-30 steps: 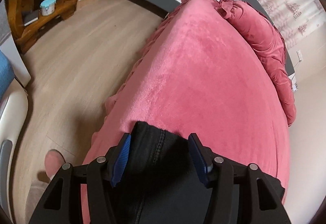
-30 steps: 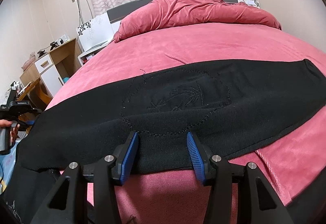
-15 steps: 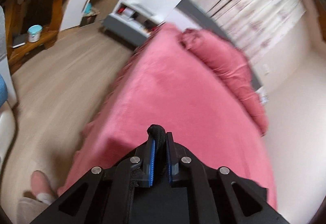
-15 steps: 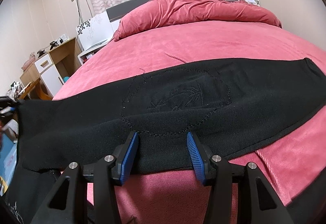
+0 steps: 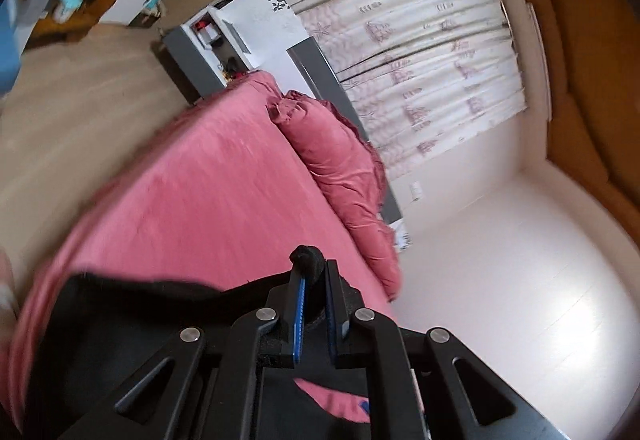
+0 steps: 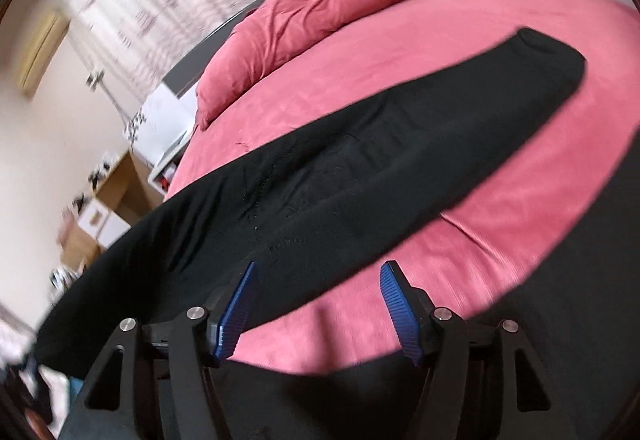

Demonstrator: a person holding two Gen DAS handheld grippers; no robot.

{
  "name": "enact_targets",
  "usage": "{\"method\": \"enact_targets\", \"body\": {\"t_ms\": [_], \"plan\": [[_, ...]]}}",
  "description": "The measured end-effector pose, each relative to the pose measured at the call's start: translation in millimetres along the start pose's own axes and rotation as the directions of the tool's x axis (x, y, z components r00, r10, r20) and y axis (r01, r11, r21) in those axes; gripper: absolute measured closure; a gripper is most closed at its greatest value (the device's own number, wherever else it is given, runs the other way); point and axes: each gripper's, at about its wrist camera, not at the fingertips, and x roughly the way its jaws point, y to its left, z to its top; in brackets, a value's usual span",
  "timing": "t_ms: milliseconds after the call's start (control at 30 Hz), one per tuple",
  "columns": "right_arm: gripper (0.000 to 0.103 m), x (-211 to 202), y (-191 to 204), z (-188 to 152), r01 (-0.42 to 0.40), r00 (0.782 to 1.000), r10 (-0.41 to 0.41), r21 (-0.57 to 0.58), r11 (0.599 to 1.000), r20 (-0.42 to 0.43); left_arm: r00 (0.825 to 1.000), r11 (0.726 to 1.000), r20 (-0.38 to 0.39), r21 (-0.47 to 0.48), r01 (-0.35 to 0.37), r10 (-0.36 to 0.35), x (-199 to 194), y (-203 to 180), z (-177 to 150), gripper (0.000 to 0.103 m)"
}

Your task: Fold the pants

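Note:
Black pants [image 6: 360,159] lie stretched across the pink bed [image 6: 500,39], one leg running to the far right. My left gripper [image 5: 313,282] is shut on a bunched edge of the pants [image 5: 308,256] and holds it lifted above the bed; more black cloth [image 5: 132,320] hangs below to the left. My right gripper [image 6: 320,292] is open, its blue fingertips [image 6: 242,300] just at the near edge of the pants, holding nothing.
A pink duvet [image 5: 340,159] is heaped at the head of the bed, also in the right wrist view [image 6: 320,7]. A grey and white bedside shelf [image 5: 208,39] and wooden furniture [image 6: 108,207] stand on the left. Curtains [image 5: 432,51] cover the far wall.
My left gripper closed on the pants edge and lifted it up and toward the bed's middle. My right gripper stayed open and tilted, shifting right along the pants' edge.

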Motion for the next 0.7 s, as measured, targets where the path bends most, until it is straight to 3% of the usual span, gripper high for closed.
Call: {"method": "enact_targets", "body": {"t_ms": [167,233,400,633,700], "plan": [[0.038,-20,-6,1,-0.057,0.998,0.057,0.103,0.993,-0.004,1.000,0.997,-0.012,-0.076,0.011,-0.012,-35,12,-36,0.095],[0.033,-23,-4,3,-0.091,0.996,0.092,0.139,0.986,-0.003,1.000,0.995,-0.017,-0.104,-0.002,0.001,-43,20,-47,0.095],[0.029,-6,0,16,-0.154,0.982,0.177,0.262,0.953,-0.067,1.000,0.981,-0.005,-0.195,-0.026,0.026,-56,45,-61,0.095],[0.027,47,4,49,-0.041,0.972,0.123,0.375,0.926,-0.199,0.999,0.983,-0.036,-0.177,-0.042,0.036,-54,49,-68,0.095],[0.029,58,1,57,-0.014,0.978,0.094,0.394,0.919,-0.185,0.999,0.983,-0.037,-0.181,-0.042,0.035,-53,49,-68,0.095]]}}
